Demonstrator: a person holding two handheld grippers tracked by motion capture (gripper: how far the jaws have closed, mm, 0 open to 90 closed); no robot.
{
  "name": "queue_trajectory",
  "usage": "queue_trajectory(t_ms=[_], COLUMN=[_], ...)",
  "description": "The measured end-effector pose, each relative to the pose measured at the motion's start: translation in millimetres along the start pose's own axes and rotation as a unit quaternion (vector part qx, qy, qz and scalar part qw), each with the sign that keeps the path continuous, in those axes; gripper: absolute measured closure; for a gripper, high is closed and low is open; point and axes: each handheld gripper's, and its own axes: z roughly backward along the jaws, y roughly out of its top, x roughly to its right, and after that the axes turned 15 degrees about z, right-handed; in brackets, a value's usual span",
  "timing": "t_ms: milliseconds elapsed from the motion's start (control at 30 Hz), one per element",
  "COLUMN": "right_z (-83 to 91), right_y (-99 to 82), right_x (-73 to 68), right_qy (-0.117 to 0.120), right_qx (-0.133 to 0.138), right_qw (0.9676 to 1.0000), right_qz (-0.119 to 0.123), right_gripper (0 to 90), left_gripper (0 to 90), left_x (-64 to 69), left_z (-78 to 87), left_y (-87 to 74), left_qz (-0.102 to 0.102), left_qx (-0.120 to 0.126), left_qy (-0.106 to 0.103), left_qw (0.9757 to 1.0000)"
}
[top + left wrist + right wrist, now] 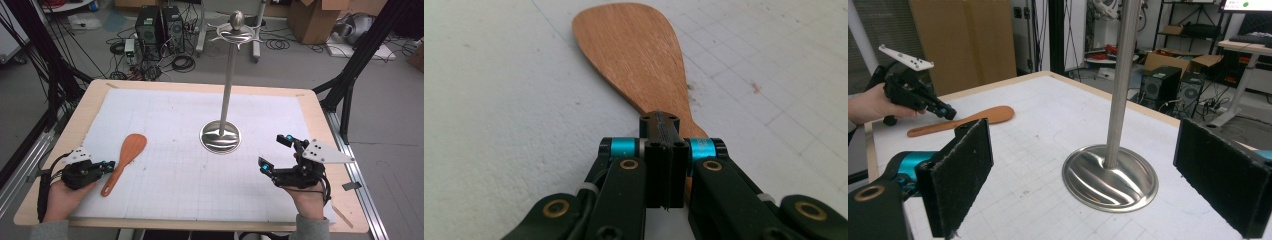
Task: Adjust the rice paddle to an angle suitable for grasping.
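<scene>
Nearest the person, taking the metal stand (220, 136) as the landmark: the right gripper (274, 152) is held in the right hand (306, 197) at the near right edge of the surface (310, 105), just right of and nearer than the stand's round base. Its jaws are spread wide with nothing between them; in the right gripper view the two black pads frame the stand's base and pole, well apart from both.

Well to the left of the stand, at the near left edge, the left hand (60, 200) holds the left gripper (109, 165). Its jaws are pressed together with nothing between them. In the left gripper view the closed tips sit just over the narrow neck of the wooden spatula (639, 60), where the blade tapers into the handle; whether they touch the wood cannot be told. In the high view the tips lie right beside the handle, on its left.

The wooden spatula lies flat on the white gridded mat (170, 115), left of the stand's base and clear of it, its handle end toward the person and its broad blade pointing away and slightly toward the stand.

The stand rises upright from its base near the middle of the mat, a thin pole topped by curved hooks and a round knob (237, 20).

Beyond the surface's far edge, behind the stand, computer towers (160, 25) and cables lie on the floor.
</scene>
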Motion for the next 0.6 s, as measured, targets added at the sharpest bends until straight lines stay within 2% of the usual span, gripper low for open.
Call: queue_trajectory(t_ms=[300,600], right_z=[-1.4,-2.4], right_y=[0.5,0.4], right_x=[-0.5,-1.2], right_qy=[0.003,0.003], right_qx=[-0.001,-0.003], right_qw=[1.0,1.0], right_qz=[-0.002,0.0], right_gripper=[7.7,7.7], left_gripper=[89.5,89.5], left_x=[6.1,19.5], left_z=[-4.0,-14.6], left_y=[-0.7,1.8], left_qz=[-0.013,-0.026], left_qx=[-0.022,-0.033], left_qy=[-0.004,-0.029], left_qw=[0.9997,0.9987])
